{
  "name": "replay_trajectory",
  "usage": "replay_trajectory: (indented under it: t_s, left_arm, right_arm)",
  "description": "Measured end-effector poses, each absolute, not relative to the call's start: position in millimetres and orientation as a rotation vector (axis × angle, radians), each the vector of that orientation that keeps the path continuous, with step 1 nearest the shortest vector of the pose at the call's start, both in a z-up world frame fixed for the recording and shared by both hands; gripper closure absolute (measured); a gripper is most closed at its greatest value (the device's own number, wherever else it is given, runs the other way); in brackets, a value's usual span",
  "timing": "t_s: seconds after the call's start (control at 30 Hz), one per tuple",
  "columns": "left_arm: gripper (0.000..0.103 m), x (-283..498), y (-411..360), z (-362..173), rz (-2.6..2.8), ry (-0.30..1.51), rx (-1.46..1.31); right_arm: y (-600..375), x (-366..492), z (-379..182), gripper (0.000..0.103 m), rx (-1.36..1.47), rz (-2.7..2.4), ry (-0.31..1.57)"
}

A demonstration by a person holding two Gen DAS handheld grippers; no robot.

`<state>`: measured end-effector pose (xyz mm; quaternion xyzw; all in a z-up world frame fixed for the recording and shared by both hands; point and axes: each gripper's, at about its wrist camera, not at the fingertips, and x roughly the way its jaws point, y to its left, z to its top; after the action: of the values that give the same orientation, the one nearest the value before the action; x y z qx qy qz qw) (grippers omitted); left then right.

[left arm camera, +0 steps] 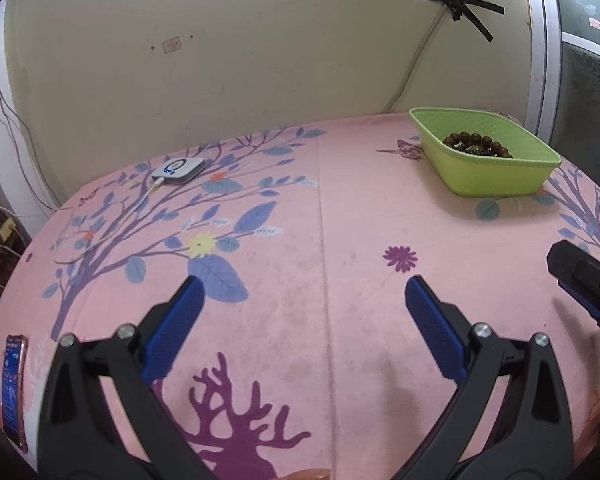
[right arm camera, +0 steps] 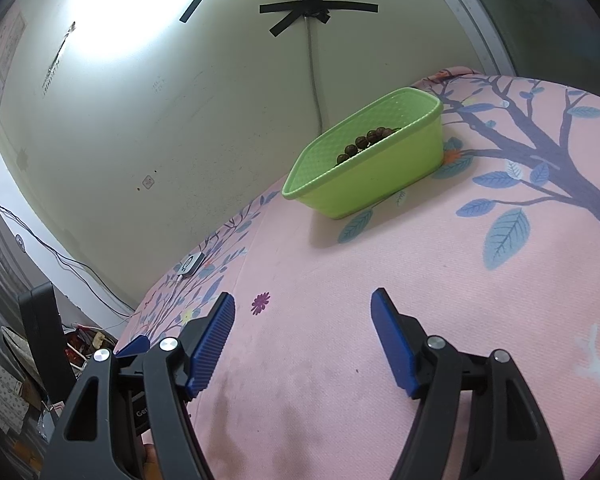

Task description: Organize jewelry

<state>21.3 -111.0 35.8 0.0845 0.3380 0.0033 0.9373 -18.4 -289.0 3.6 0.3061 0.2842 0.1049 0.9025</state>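
A green plastic basket (left arm camera: 496,178) stands at the far right of the pink floral cloth, and a string of brown beads (left arm camera: 476,143) lies inside it. The basket (right arm camera: 380,172) and the beads (right arm camera: 364,140) also show in the right wrist view. My left gripper (left arm camera: 304,284) is open and empty above the cloth, well short of the basket. My right gripper (right arm camera: 302,300) is open and empty above the cloth, its jaws wide apart. The right gripper's body shows at the right edge of the left wrist view (left arm camera: 584,280).
A small white device (left arm camera: 179,170) with a cable lies at the far left of the cloth. A phone (left arm camera: 14,388) lies at the near left edge. A wall with taped cables stands behind. Clutter and wires sit beyond the left edge.
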Motion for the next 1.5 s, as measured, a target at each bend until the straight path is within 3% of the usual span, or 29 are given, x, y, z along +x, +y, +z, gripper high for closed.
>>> replay_trajectory:
  t_s: [1.5]
  left_arm:
    - [0.006, 24.7, -109.8, 28.9, 0.019, 0.74, 0.196]
  right_arm:
    - [-290.8, -19.1, 2.2, 0.057, 0.635, 0.219, 0.584]
